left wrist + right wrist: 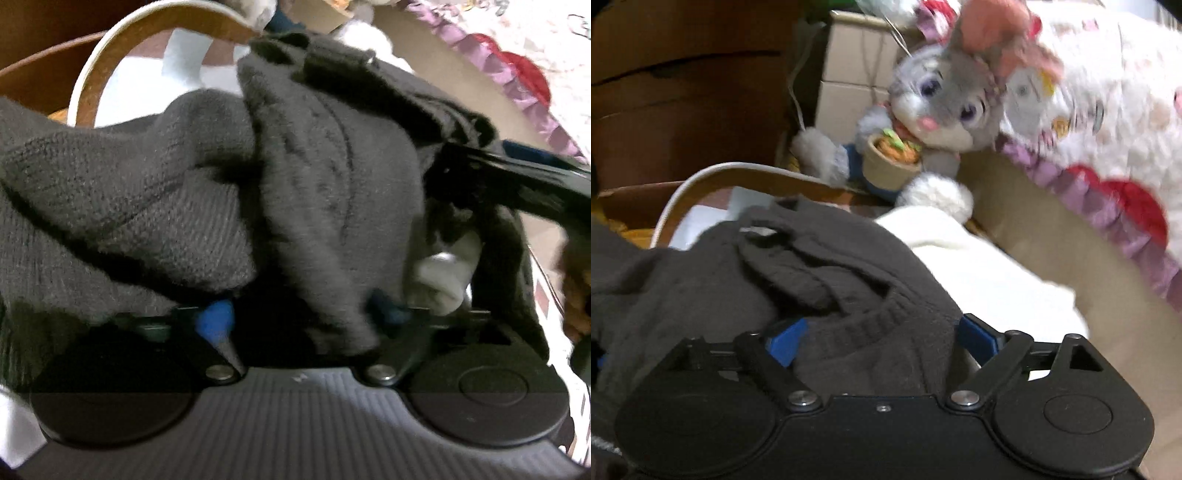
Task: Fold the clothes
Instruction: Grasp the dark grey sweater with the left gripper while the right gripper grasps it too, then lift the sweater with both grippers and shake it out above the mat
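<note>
Clearly the fold is under way. A dark grey knitted sweater (140, 192) fills the left wrist view, bunched in thick folds right against the camera, and it drapes over the left gripper (306, 314), whose blue fingertips (216, 317) stand apart with cloth hanging between them; whether they pinch it I cannot tell, since the knit hides the gap. In the right wrist view the right gripper (882, 338) likewise has its jaws spread, with the ribbed edge of the sweater (827, 280) lying between them, seemingly loose rather than clamped. The garment rests on a pale cloth (979, 269), with a plush rabbit (942, 107) and a white fleecy blanket (1108, 122) behind. My guess: both grippers must secure an edge firmly, then lift and spread the heap flat, because such heavy knit sags and slips.
</note>
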`<state>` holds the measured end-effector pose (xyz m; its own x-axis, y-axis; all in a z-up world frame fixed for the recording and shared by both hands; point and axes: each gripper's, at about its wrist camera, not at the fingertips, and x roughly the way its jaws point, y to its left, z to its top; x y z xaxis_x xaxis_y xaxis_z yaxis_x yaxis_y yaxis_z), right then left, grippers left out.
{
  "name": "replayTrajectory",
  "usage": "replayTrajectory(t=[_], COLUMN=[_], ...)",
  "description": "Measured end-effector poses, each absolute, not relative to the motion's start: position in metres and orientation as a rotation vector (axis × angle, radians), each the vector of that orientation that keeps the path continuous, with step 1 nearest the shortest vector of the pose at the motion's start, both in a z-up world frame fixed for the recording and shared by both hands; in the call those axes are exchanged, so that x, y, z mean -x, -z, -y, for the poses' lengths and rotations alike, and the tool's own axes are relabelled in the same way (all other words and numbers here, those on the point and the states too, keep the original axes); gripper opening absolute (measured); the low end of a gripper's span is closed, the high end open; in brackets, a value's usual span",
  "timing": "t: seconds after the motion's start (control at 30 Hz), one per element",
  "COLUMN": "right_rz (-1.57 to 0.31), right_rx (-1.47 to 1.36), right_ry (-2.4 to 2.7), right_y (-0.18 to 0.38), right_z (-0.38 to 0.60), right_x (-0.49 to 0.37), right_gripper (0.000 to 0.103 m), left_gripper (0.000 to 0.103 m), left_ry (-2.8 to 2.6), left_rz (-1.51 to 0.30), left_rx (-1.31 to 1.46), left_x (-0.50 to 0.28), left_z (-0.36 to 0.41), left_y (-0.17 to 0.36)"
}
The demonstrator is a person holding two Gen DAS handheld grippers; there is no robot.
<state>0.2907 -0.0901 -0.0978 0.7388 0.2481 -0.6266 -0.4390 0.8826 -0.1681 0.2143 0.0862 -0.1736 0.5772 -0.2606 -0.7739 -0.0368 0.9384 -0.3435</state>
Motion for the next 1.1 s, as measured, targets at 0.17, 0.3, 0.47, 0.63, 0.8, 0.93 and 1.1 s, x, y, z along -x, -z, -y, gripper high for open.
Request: replayTrajectory(t=[0.17, 0.3, 0.47, 0.63, 0.8, 0.93, 1.1], right_rz=[-0.728, -0.642, -0.479, -0.371, -0.367, -0.353, -0.384], right_rx=[0.141, 0.257, 0.22, 0.13, 0.105, 0.107, 0.073], right_ry=[-0.349, -0.3, -0.265, -0.229, -0.201, -0.139, -0.064], right_y=[0.113, 0.102, 0.062, 0.017, -0.01, -0.023, -0.042], right_z=[0.092, 0.075, 0.089, 0.118, 0.146, 0.169, 0.206], right_x=[-0.317, -0.291, -0.236, -0.178, -0.132, -0.11, -0.097], right_gripper=[0.098, 0.034, 0.02, 0.02, 0.019, 0.019, 0.019], left_gripper=[0.022, 0.018, 0.013, 0.007, 0.007, 0.007, 0.007], left_ry=[0.139, 0.109, 0.084, 0.06, 0.063, 0.108, 0.255], left_rz=[-0.877, -0.831, -0.716, -0.597, -0.508, -0.485, -0.512], left_rx=[0.271, 0.235, 0.153, 0.069, 0.029, 0.061, -0.031], left_x=[-0.208, -0.201, -0.176, -0.151, -0.13, -0.124, -0.122], left_z=[-0.078, -0.08, -0.077, -0.074, -0.072, -0.068, -0.024], left_y=[0.164, 0.154, 0.124, 0.093, 0.063, 0.044, 0.021])
